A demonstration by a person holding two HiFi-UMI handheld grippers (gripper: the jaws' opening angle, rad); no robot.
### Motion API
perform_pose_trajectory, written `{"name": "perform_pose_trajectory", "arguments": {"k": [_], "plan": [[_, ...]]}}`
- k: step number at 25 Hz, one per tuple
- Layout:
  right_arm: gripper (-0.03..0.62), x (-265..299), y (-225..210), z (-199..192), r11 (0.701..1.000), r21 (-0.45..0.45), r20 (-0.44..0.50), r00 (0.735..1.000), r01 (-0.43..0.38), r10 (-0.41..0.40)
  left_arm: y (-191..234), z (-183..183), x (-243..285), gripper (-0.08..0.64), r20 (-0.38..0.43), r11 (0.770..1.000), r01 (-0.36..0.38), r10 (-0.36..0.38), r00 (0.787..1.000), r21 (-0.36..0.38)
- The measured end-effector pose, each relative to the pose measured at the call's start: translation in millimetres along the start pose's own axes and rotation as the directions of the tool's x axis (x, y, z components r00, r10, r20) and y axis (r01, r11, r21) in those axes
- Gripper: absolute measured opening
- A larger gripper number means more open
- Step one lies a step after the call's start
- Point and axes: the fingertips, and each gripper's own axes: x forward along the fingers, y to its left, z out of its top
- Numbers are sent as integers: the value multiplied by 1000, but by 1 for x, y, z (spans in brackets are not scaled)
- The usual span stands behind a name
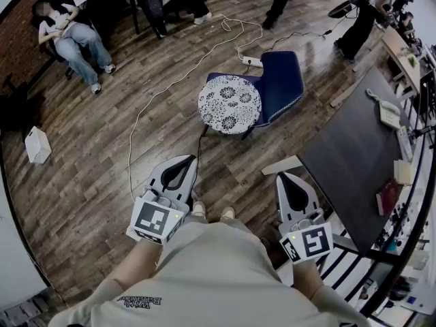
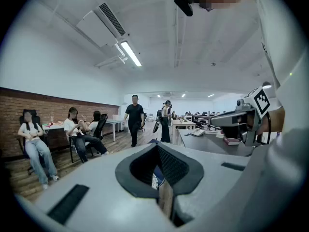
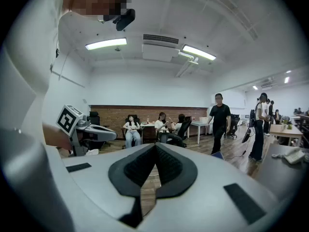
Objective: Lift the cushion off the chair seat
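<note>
A round cushion [image 1: 229, 104] with a black-and-white flower pattern lies on the seat of a blue chair [image 1: 281, 82], a short way ahead of me on the wood floor. My left gripper [image 1: 189, 159] is held near my body at the lower left, jaws shut and empty. My right gripper [image 1: 284, 176] is level with it at the lower right, also shut with nothing in it. Both stay well short of the chair. In the left gripper view, a sliver of the cushion [image 2: 154, 180] and blue chair shows through the gap behind the shut left gripper [image 2: 158, 145]. The right gripper [image 3: 155, 146] points across the room.
A dark table [image 1: 357, 155] with a phone and books runs along my right. A white cable [image 1: 170, 87] trails over the floor to a power strip [image 1: 251, 61] behind the chair. Seated people [image 1: 71, 36] are at the far left, others stand at the back. A white box [image 1: 37, 144] sits left.
</note>
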Motion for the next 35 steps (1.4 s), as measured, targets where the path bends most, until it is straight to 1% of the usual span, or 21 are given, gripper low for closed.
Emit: {"name": "perform_pose_trajectory", "arguments": {"k": [3,6,8,11,18,29,35], "plan": [[3,-3,-7,0,1000,16,0,1000,-3,3,-5,2,1,5,0,1000,-10,10,1000,-24],[3,-9,-15,1,999,49,25,1000,14,-15,-14,-1,4,5,-18,999,7,-8,1000,-51],[3,-14,-21,1,998,54,36,999,36,-38,-19,-1,5,5,-20,999,14,-16,1000,-49],[2,-19,-28,1,996,66,41,997,60,-63,-26,5,6,5,-3,998,37,-37,999,-50],[3,-27,-33,-8,990,102,13,995,101,-103,-34,7,8,5,-4,996,66,-66,998,-53],[3,-31,-44,-21,989,118,-5,996,92,-92,-44,0,19,5,-37,997,48,-50,998,-55],[3,-34,-62,-23,989,118,9,996,86,-88,-51,1,30,5,-44,998,25,-28,999,-51]]}}
